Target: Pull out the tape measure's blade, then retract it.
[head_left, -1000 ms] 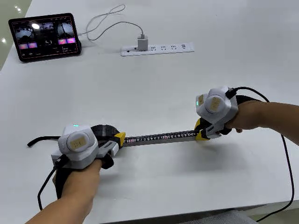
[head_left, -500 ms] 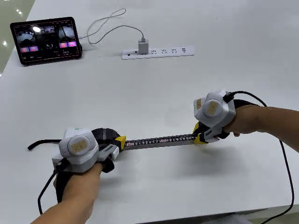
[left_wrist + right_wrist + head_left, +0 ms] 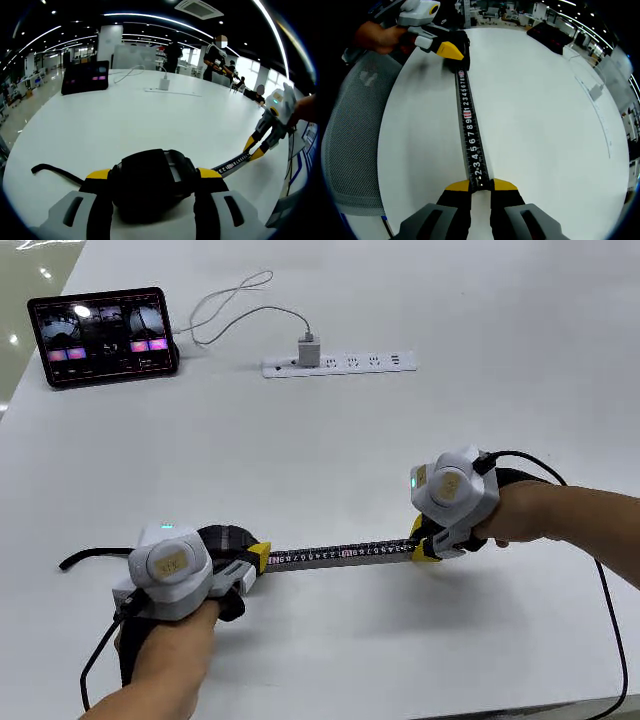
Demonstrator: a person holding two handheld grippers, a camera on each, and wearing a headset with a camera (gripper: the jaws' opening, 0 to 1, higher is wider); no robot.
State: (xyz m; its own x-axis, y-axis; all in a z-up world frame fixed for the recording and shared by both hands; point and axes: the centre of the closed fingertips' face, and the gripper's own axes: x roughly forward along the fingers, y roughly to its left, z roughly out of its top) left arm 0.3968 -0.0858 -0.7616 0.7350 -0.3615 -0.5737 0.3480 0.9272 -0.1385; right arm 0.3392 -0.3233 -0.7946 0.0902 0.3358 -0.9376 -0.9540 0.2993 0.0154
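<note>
Slippage is the likeliest trouble from here: the right gripper (image 3: 480,186) has its jaws pressed together on the very tip of the blade (image 3: 468,130), a thin hold. If that pinch loosens while the spring pulls, the blade would probably whip back toward the housing and might kink or knock it askew. A skewed pull could also buckle the blade (it runs low along the white table (image 3: 330,440), numbers up). The tape measure's case (image 3: 152,180), black, sits clamped between the yellow-tipped jaws of the left gripper (image 3: 250,558) at the near left of the table. From its mouth the blade runs straight rightward to the right gripper at the near right, so the two tools stand well apart with the drawn-out blade spanning between them.
</note>
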